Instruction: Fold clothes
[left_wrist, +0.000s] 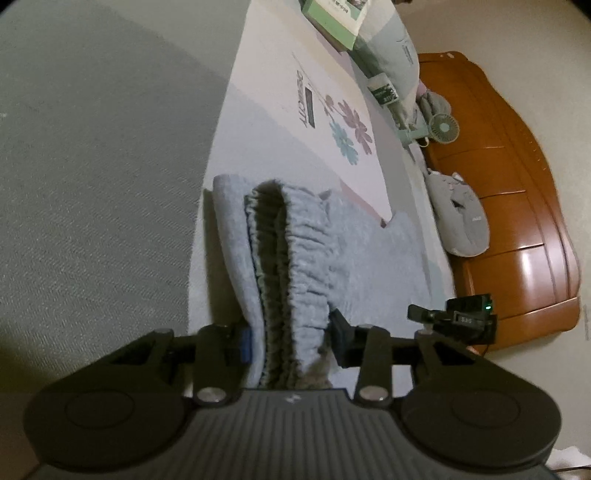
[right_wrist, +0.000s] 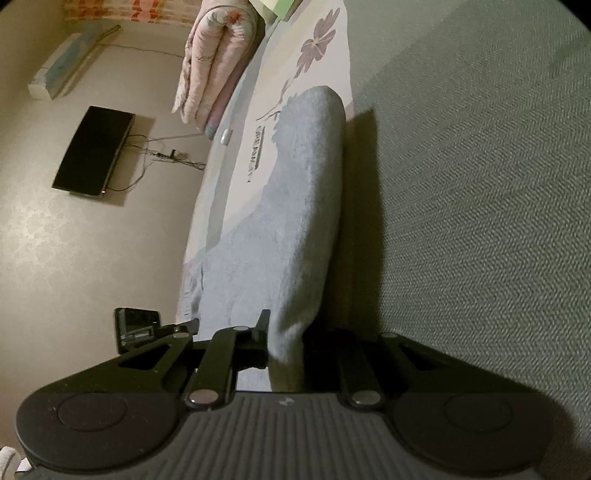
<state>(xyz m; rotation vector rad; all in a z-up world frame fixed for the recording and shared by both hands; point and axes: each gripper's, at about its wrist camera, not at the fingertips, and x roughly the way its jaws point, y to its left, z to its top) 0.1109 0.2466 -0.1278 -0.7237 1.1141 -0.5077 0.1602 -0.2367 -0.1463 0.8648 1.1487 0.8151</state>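
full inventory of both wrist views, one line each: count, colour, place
pants: 1, light blue, on bed, both grippers on it
bed sheet: 1, white, floral
box: 1, green, far end of bed
fan: 1, mint, by headboard
plush: 1, grey, by headboard
headboard: 1, brown wood
quilt: 1, pink, folded on bed
screen: 1, black, on wall
left gripper: waistband between fingers
right gripper: shut on fabric

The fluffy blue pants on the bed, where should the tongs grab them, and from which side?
Best at the gathered elastic waistband of the fluffy light-blue fleece pants, coming from the bed's near edge. The band stands up in a thick ridge there, so the left tongs can straddle it. The right tongs pinch the same garment's edge.
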